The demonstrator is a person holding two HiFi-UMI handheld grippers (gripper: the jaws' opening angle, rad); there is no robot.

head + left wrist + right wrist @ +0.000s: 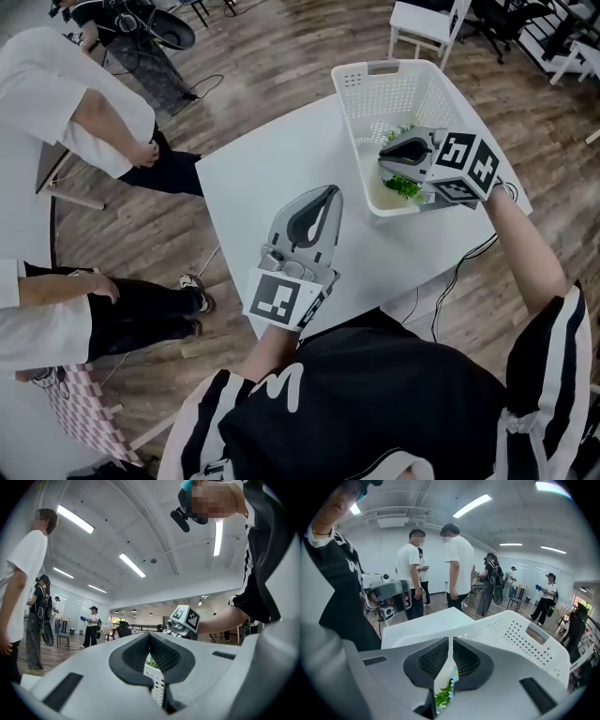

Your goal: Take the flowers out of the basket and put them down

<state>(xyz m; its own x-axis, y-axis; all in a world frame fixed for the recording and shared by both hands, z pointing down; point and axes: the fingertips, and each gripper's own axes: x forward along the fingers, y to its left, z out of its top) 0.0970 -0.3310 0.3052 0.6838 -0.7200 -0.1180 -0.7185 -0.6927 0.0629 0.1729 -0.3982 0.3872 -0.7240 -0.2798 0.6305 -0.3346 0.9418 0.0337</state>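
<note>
Reaching into the white basket (375,80), the right gripper (387,152) hangs over the green flowers (405,187), jaws pinched together on nothing. The flowers lie inside, so nothing is done yet. The left gripper (330,193), closed and empty too, hovers over the table (272,159). Tall basket walls crowd the flowers.

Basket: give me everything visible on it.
The basket is white plastic, rectangular, with perforated walls and a handle slot in the far end. It stands upright on the far right corner of the white table. Green flowers lie inside at its near end. The right gripper, shut, dips in above them; contact unclear.
</note>
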